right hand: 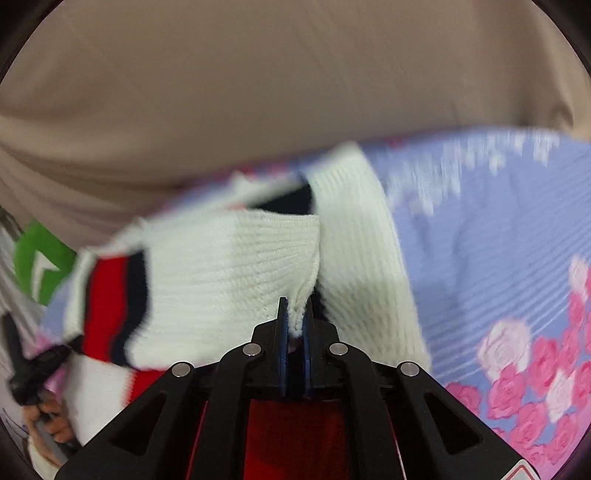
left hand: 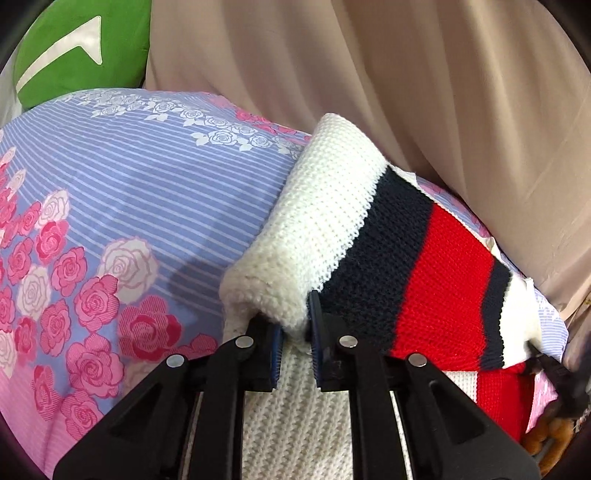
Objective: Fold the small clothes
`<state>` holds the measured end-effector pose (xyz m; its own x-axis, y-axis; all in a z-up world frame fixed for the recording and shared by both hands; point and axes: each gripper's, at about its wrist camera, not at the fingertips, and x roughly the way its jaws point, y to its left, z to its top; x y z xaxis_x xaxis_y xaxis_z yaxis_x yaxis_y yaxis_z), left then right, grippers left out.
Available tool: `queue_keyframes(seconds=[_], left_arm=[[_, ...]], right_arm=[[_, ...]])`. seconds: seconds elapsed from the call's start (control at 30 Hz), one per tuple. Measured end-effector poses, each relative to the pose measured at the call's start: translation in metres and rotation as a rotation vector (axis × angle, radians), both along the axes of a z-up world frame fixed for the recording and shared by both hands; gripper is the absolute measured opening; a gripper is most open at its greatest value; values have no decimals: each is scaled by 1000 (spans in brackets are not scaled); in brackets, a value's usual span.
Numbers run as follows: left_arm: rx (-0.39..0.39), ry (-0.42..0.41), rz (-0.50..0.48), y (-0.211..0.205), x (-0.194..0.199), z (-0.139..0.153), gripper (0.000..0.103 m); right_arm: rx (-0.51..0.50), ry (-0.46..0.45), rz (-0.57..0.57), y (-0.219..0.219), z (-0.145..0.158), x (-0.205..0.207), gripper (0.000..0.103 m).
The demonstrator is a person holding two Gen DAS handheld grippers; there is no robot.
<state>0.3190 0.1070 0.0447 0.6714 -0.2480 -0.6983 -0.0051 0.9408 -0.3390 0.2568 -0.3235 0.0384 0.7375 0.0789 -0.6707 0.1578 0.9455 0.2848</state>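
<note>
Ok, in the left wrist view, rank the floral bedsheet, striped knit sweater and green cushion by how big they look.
1. Floral bedsheet and striped knit sweater: too similar to rank; the sweater sits nearer the camera, in the left tongs.
2. Green cushion, clearly smallest, cut off at the frame edge.

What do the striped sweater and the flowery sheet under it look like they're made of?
The sweater looks like chunky knitted yarn, wool or acrylic: visible stitch rows, fuzzy matte edges. The sheet looks like thin, smooth woven cotton or a blend, with printed roses and soft creases.
</note>
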Motion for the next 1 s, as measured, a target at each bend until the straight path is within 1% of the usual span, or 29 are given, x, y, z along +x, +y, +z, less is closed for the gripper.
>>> queue_keyframes(seconds=[0.07,0.1,0.13,0.17,0.2,0.23,0.27,0.3,0.33,0.4,0.47,0.57,0.63,0.7,0.77,0.87,0.93,0.97,1.0], left_arm=[[8,-5,1,-1,-1,1,13],[10,-7,1,-1,0,1,13],[11,-8,2,-2,1,2,13],[10,-9,3,-1,-1,1,13],[9,-10,3,0,-1,2,13],[7,-10,3,0,-2,2,13],[6,-10,5,-1,-1,1,13],[6,-11,6,-1,-1,2,13],[5,-11,7,-2,-2,2,13],[5,-11,8,-2,-2,1,13],[-4,-10,7,0,-1,1,13],[-30,-9,7,3,-1,0,13],[-42,-9,6,5,0,0,13],[-50,-10,5,6,0,0,13],[-48,-11,5,6,1,0,13],[-34,-13,5,5,1,1,13],[-23,-15,7,3,1,1,12],[-16,-16,7,2,1,1,12],[-12,-17,7,1,0,1,12]], right_arm=[[-24,0,-1,5,13,-5,4],[-60,3,3,10,17,-8,6],[-122,-11,-12,18,23,-13,7],[-170,-34,-35,24,29,-20,11],[-201,-72,-51,30,38,-28,20],[-198,-111,-41,30,48,-36,22],[-170,-141,1,39,58,-39,22],[-145,-153,45,52,64,-37,23],[-116,-155,114,67,71,-31,24],[-57,-143,248,104,75,-5,35],[-4,-112,378,136,75,20,41],[12,-66,469,186,69,68,43],[48,-37,497,207,65,95,45],[59,-6,516,229,55,124,51],[52,23,532,248,44,147,55],[12,41,543,269,35,166,63],[-52,53,546,284,30,177,63],[-124,56,540,291,27,178,53],[-174,58,538,296,26,179,27]])
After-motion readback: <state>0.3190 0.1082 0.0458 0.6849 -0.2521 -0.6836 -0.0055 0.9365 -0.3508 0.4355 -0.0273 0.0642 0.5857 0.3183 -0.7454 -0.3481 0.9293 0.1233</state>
